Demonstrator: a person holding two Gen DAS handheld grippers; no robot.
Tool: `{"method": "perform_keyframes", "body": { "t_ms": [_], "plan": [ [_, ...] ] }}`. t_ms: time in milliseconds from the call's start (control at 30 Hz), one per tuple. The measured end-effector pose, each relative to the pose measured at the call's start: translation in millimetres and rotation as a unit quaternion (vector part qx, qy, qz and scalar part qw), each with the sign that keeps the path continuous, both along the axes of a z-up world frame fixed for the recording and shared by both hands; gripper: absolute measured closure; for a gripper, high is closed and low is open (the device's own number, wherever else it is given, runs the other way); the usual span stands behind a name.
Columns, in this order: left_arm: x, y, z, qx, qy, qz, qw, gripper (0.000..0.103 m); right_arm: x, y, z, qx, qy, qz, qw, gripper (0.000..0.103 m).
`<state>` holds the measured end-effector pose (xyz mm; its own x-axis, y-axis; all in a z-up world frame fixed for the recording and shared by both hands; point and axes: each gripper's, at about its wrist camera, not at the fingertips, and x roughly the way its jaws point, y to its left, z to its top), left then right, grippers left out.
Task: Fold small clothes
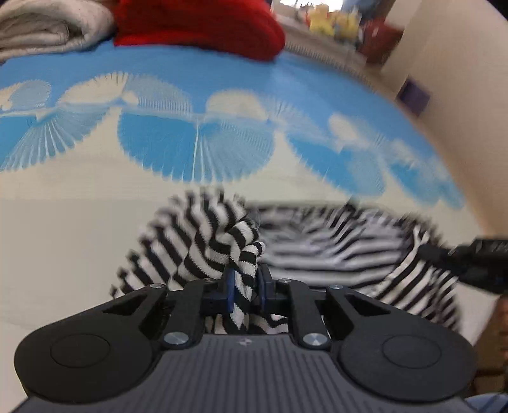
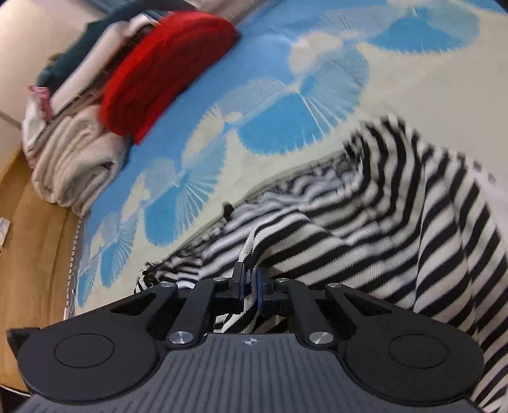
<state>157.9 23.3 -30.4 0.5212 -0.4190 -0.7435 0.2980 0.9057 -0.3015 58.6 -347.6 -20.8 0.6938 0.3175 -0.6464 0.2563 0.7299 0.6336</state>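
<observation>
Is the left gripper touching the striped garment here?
Touching. The left wrist view shows the left gripper with its jaws closed on a bunched fold of the striped garment, which hangs between them.

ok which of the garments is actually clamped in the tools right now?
The black-and-white striped garment: its edge is pinched in the left tool and the right tool. The red folded garment and the beige one lie untouched at the far edge.

Bright, even, soft light; strong fisheye bending at edges; motion blur across both views.
</observation>
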Motion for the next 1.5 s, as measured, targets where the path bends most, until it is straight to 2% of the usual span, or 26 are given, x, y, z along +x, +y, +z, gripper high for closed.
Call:
{"method": "perform_keyframes", "body": {
  "t_ms": [67, 133, 200, 233, 267, 300, 367, 433, 500, 533, 600, 700, 767, 800, 867, 900, 933, 967, 1000, 1067, 1133, 1200, 1267, 1367, 1433, 1500],
  "plan": [
    [0.3, 11.2, 22.2, -0.018, -0.035, 0.016, 0.9991, 0.088, -7.4, -5.8, 10.9, -0.018, -0.029, -0.004, 0.999, 0.096],
    [8.2, 27.0, 37.2, -0.052, -0.058, 0.055, 0.9954, 0.087, -13.9, -15.8, 20.8, 0.004, -0.078, -0.026, 0.997, 0.099],
    [26.0, 41.4, 29.6, -0.066, -0.055, 0.136, 0.9869, 0.072, -15.5, -26.0, 24.4, 0.026, -0.136, -0.064, 0.988, 0.098],
    [34.5, 45.2, 20.5, -0.054, -0.048, 0.178, 0.9813, 0.069, -13.9, -28.9, 23.3, 0.02, -0.145, -0.09, 0.985, 0.096],
    [43.6, 48.4, 9.4, -0.046, -0.032, 0.205, 0.9772, 0.067, -9.1, -29.6, 18.6, 0.01, -0.142, -0.11, 0.984, 0.091],
    [52.6, 52.7, -0.5, -0.061, -0.005, 0.213, 0.9751, 0.067, 0.1, -30.7, 10.5, -0.001, -0.113, -0.112, 0.987, 0.071],
    [57.4, 58.8, -13.4, -0.121, 0.044, 0.209, 0.9693, 0.066, 7.8, -32.9, -4.4, 0.008, -0.076, -0.112, 0.991, 0.067],
    [52.6, 56.5, -9.3, -0.132, 0.038, 0.179, 0.9742, 0.052, 9.0, -35.8, -6.9, 0.004, -0.067, -0.098, 0.993, 0.067],
    [42.9, 49.9, 2.6, -0.079, 0.003, 0.16, 0.9839, 0.013, 2.1, -41.1, 2.5, -0.029, -0.081, -0.087, 0.992, 0.067],
    [35.5, 47.1, 7.6, -0.049, -0.024, 0.157, 0.9861, 0.01, 0.3, -41.5, 6.8, -0.056, -0.088, -0.085, 0.991, 0.066],
    [23.0, 44.4, 10.1, -0.01, -0.058, 0.143, 0.988, 0.009, -2.6, -45.9, 10.6, -0.115, -0.088, -0.09, 0.985, 0.062],
    [17.5, 35.1, 1.1, 0.07, -0.076, 0.11, 0.9886, 0.009, 0.0, -52.1, 4.1, -0.179, -0.061, -0.099, 0.977, 0.059],
    [16.6, 26.3, -8.7, 0.113, -0.079, 0.078, 0.9873, 0.009, 5.1, -51.0, -4.2, -0.221, -0.038, -0.101, 0.969, 0.047],
    [17.6, 23.5, -14.6, 0.12, -0.073, 0.056, 0.9885, 0.009, 9.1, -47.7, -9.3, -0.239, -0.027, -0.091, 0.966, 0.038],
    [19.6, 16.3, -25.8, 0.114, -0.06, 0.016, 0.9916, 0.009, 15.5, -42.4, -19.7, -0.266, -0.012, -0.071, 0.961, 0.038],
    [21.1, 12.5, -32.8, 0.117, -0.051, 0.008, 0.9918, 0.01, 17.9, -39.3, -24.5, -0.276, -0.009, -0.062, 0.959, 0.04],
    [21.2, 9.9, -39.3, 0.122, -0.05, 0.003, 0.9912, 0.017, 19.2, -35.4, -27.7, -0.282, -0.008, -0.053, 0.958, 0.064],
    [22.5, 7.0, -44.4, 0.126, -0.052, -0.001, 0.9907, 0.042, 21.2, -34.2, -29.3, -0.28, -0.006, -0.043, 0.959, 0.085],
    [27.3, 7.7, -47.9, 0.112, -0.039, -0.004, 0.9929, 0.054, 24.1, -35.8, -28.9, -0.273, -0.004, -0.054, 0.96, 0.101],
    [36.7, 18.6, -52.3, 0.068, -0.017, 0.035, 0.9969, 0.052, 22.9, -42.6, -18.8, -0.268, -0.028, -0.096, 0.958, 0.101],
    [42.8, 28.8, -57.1, 0.034, 0.001, 0.056, 0.9979, 0.042, 18.9, -55.3, -15.2, -0.269, -0.037, -0.14, 0.952, 0.101],
    [45.6, 34.0, -60.7, 0.029, 0.012, 0.073, 0.9969, 0.022, 22.3, -64.8, -30.1, -0.242, -0.012, -0.14, 0.96, 0.1],
    [46.6, 38.5, -60.2, 0.026, 0.019, 0.075, 0.9966, 0.018, 30.6, -61.9, -48.4, -0.245, 0.023, -0.102, 0.964, 0.098],
    [43.1, 48.4, -52.1, 0.005, 0.032, 0.072, 0.9969, 0.018, 31.4, -47.2, -44.5, -0.303, 0.024, -0.074, 0.95, 0.085],
    [33.5, 56.4, -42.9, -0.015, 0.021, 0.07, 0.9972, 0.017, 20.3, -48.1, -25.9, -0.298, -0.012, -0.088, 0.95, 0.051],
    [20.2, 65.9, -34.3, -0.024, 0.013, 0.069, 0.9972, 0.016, -3.7, -50.2, -4.7, -0.278, -0.06, -0.112, 0.952, 0.043]
  ]
}}
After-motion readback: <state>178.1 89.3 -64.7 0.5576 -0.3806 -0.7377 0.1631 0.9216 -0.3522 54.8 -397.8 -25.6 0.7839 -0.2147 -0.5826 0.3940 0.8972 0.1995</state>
